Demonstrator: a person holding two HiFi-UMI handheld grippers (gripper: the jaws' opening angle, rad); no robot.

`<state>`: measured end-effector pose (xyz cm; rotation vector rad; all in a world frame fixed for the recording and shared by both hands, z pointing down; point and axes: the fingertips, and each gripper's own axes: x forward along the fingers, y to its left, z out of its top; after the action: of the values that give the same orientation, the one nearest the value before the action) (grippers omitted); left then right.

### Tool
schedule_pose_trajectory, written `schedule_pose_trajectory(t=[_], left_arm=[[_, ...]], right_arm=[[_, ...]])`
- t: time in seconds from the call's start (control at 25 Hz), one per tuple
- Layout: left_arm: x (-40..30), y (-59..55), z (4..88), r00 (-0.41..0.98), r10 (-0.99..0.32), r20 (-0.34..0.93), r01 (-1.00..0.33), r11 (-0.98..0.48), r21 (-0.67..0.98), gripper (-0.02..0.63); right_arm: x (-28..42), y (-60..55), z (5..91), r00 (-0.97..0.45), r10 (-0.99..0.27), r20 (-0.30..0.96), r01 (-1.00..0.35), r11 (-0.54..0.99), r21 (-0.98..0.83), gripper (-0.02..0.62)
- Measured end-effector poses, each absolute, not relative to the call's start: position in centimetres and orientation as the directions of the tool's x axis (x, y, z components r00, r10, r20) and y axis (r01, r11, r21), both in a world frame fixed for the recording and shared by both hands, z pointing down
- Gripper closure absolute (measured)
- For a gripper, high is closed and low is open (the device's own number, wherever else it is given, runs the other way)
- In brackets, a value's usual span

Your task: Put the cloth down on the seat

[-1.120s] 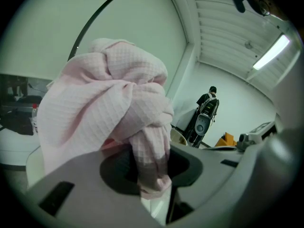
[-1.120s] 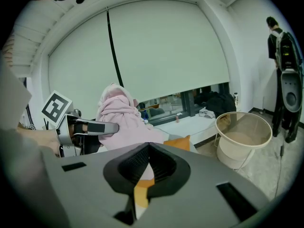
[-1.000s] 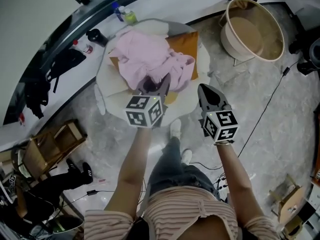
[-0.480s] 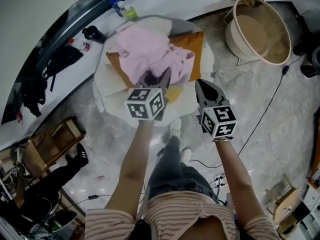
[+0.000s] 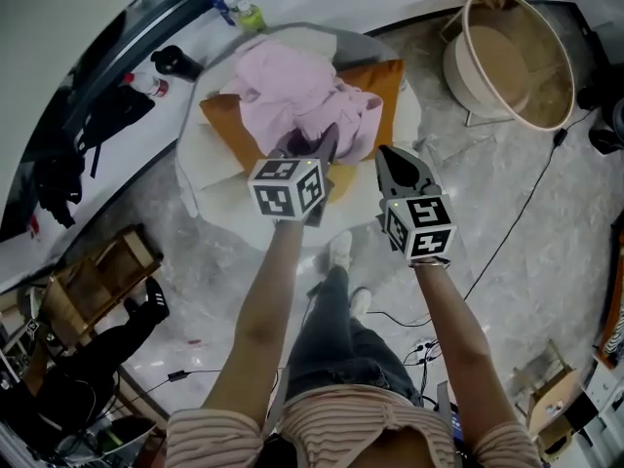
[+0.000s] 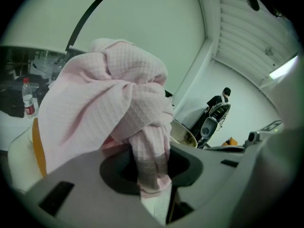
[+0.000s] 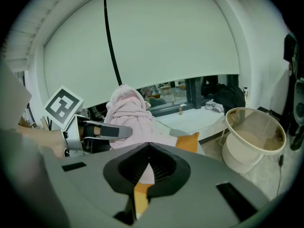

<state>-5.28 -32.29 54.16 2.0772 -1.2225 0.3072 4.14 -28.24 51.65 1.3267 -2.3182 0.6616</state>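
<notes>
Checking our left gripper [image 5: 314, 144] first: what's it got? (A)

Jaws shut tight on a fold of the pink cloth [image 5: 292, 91]. Its own view shows that fold pinched btw. them, the end poking out on the near side. (B)

And the rest of the cloth? (A)

Bunched in a heap on the orange cushion [image 5: 380, 76], which lies on the round white seat [image 5: 210, 181]. The heap covers the cushion's ctr; orange shows bare round it, esp. on the right. Side-on, the heap stands tall beside the left gripper, so we'd say the pinched part is raised, but whether the bulk rests fully on the cushion we can't tell. (B)

Right gripper [image 5: 390, 154]? (A)

Jaws pressed together w/ nothing in them. It sits just right of the left gripper, tips over the seat's near edge, nr. the cloth's right side. (B)

Anything else round the seat? (A)

We see a big round tub [image 5: 512, 57] on the floor to the right, well apart, and a few bottles [image 5: 244, 13] on the ledge behind the seat. (B)
</notes>
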Motion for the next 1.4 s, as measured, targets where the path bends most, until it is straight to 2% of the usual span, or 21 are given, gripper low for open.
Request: schedule_pose_trajectory(t=[0.48,1.4], left_arm=[[-4.8,-36.0,59.3,0.527,-0.629,0.571,-0.841,-0.287,0.459,0.485],[-5.5,-40.9,63.4,0.482,-0.644,0.594,-0.855,-0.198,0.480,0.474]], right_arm=[[3.8,-30.8,55.0,-0.473,-0.658,0.585,-0.873,0.438,-0.213,0.588],[3.4,-35.4,60.6,-0.450,-0.607,0.655,-0.877,0.437,-0.198,0.588]])
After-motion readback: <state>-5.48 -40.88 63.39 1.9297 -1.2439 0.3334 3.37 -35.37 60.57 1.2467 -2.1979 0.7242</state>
